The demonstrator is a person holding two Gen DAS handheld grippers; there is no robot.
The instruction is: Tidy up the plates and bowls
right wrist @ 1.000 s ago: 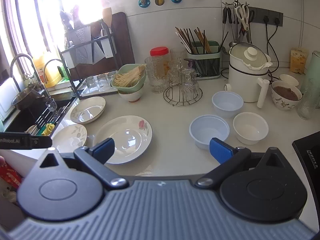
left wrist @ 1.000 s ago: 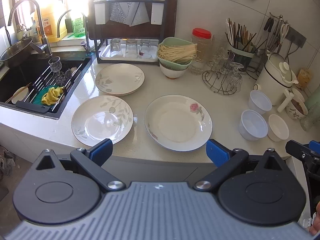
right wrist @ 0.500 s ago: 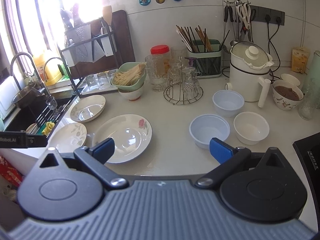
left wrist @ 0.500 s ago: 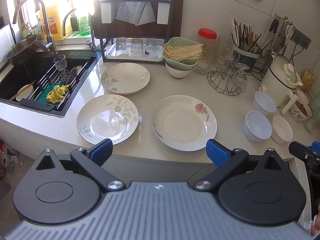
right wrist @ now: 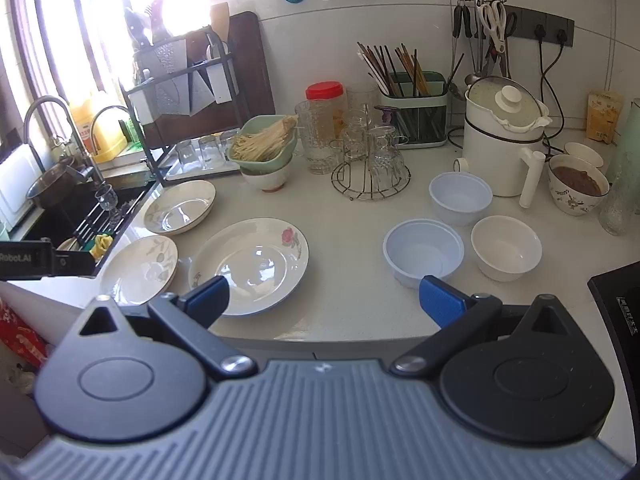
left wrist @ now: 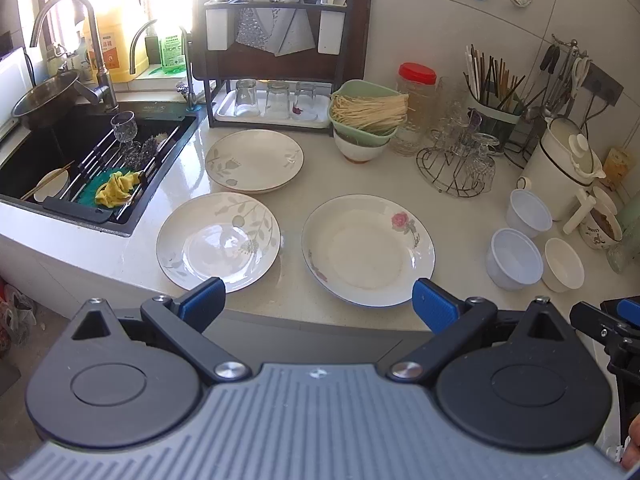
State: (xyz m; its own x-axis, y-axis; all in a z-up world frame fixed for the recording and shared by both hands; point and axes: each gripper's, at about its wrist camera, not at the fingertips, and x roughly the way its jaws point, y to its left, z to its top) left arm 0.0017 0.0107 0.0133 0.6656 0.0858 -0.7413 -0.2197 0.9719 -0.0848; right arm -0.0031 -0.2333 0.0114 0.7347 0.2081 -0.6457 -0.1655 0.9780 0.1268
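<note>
Plates and bowls are spread across the white desk [left wrist: 288,308]. Rose plate [left wrist: 368,250] is set near the front edge, centre. Leaf plate [left wrist: 218,237] is placed just left of it, apart, not touching. A third, deeper leaf-pattern dish [left wrist: 254,160] is located farther back, close behind the leaf plate, beside the sink [left wrist: 60,148].

Three bowls are grouped at the right: near plastic bowl [right wrist: 423,252], far plastic bowl [right wrist: 460,198] behind it, white ceramic bowl [right wrist: 506,248] to the right of the near one. All three are upright and empty, close together; contact between them cannot be told.

Left gripper [left wrist: 316,300] is held above the front edge of the desk, fingers [left wrist: 202,302] spread wide, nothing held; leaf plate and rose plate are framed between them. Right gripper [right wrist: 324,298] is held likewise, fingers [right wrist: 440,300] wide apart and empty, with rose plate near the left finger and near plastic bowl just behind the right finger.

A green bowl of noodles [left wrist: 368,110] is stacked on a white bowl behind the plates.
</note>
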